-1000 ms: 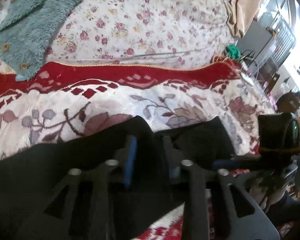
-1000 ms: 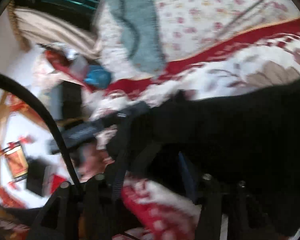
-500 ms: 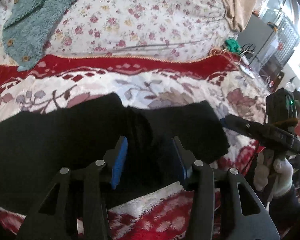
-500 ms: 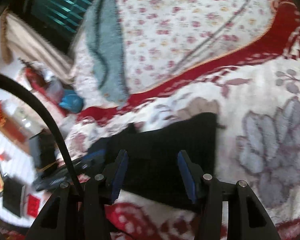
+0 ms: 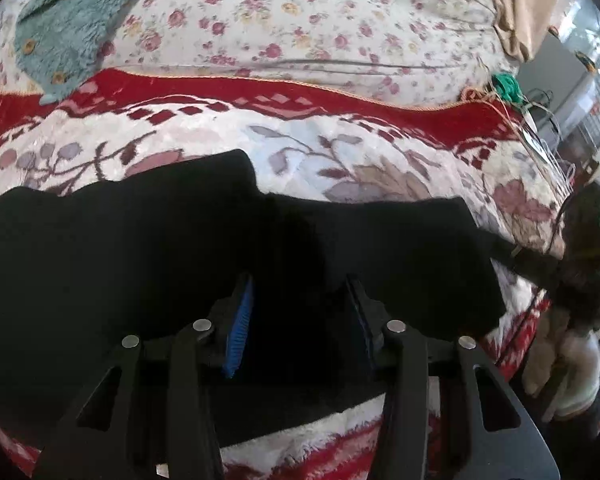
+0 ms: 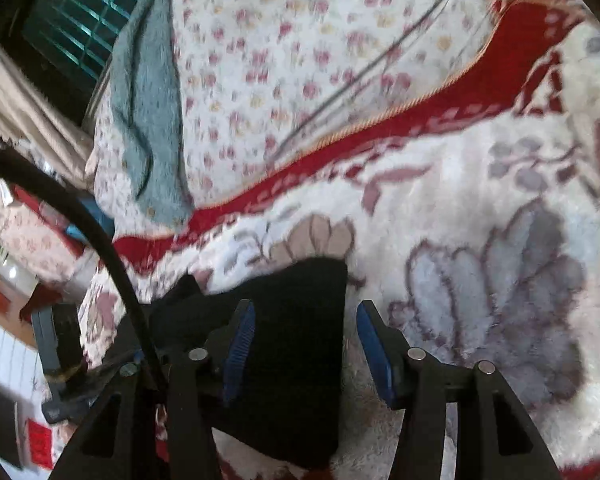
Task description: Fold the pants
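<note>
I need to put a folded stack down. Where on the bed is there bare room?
The floral blanket lies bare right of the black pants, up to its red border. The rose-print sheet beyond is bare between the teal fleece garment and tan cloth. The near edge is crowded.

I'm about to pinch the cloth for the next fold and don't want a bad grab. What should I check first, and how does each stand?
1. Black pants lie flat on the plush floral blanket: ok.
2. Left gripper over the cloth, jaws closing, pads not yet pressing: ok.
3. Right gripper straddles the pants' edge, jaws closing, right pad over bare blanket: not ok.
4. How many layers each would catch: cannot tell.
5. Teal fleece garment lies apart from the pants: ok.
</note>
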{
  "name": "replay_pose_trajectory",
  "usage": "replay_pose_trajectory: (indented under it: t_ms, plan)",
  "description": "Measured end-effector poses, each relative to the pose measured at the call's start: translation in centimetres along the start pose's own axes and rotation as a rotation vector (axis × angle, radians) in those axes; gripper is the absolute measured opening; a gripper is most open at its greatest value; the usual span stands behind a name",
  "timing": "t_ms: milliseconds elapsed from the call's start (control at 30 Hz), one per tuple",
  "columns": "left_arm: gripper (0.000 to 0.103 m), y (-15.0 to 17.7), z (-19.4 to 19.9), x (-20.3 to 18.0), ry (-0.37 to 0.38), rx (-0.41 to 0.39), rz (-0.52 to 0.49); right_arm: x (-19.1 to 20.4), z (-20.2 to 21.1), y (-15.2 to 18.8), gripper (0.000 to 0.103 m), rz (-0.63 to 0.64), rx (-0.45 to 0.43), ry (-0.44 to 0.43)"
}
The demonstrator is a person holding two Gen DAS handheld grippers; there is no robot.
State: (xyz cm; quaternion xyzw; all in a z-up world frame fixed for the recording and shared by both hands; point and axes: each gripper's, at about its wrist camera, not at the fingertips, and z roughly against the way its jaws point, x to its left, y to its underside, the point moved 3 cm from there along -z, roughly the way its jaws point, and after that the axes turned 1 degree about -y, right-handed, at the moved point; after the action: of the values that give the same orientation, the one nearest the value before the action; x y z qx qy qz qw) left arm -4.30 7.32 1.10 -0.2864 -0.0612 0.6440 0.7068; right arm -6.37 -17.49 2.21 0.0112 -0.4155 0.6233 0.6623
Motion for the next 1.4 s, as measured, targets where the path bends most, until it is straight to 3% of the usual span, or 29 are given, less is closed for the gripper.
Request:
replay_pose_trajectory:
  t_ms: [100,333,400,500,700,833,1000,1133,1400]
  plan:
    - [0.042,-0.2,0.0,0.2,-0.016,-0.020,0.013,0.4,-0.9,0.6,0.031,0.085,-0.009,0.085]
    - [0.042,0.5,1.9,0.9,-0.025,-0.058,0.067,1.6,0.8,0.4,0.035,0.093,-0.045,0.135]
    - [0.043,0.9,3.2,1.8,-0.034,-0.074,0.115,2.8,1.6,0.0,0.052,0.116,-0.075,0.109]
    - [0.052,2.0,5.2,4.1,-0.025,-0.097,0.210,5.8,1.7,-0.2,0.055,0.155,-0.081,0.005]
    - [0.053,5.5,10.4,10.6,-0.119,-0.194,0.427,12.8,-3.0,0.3,0.055,0.280,0.041,-0.212]
    - [0.061,7.6,13.3,14.4,-0.137,-0.275,0.584,18.4,-7.2,0.5,0.056,0.389,0.128,-0.342]
    - [0.062,9.8,15.0,17.8,-0.178,-0.320,0.735,24.5,-12.2,0.9,0.059,0.540,0.219,-0.375]
    - [0.062,10.7,14.4,19.8,-0.162,-0.302,0.809,28.7,-16.1,1.3,0.059,0.653,0.281,-0.394]
    - [0.064,10.4,12.4,21.1,-0.162,-0.260,0.812,33.6,-23.3,2.6,0.060,0.848,0.419,-0.367]
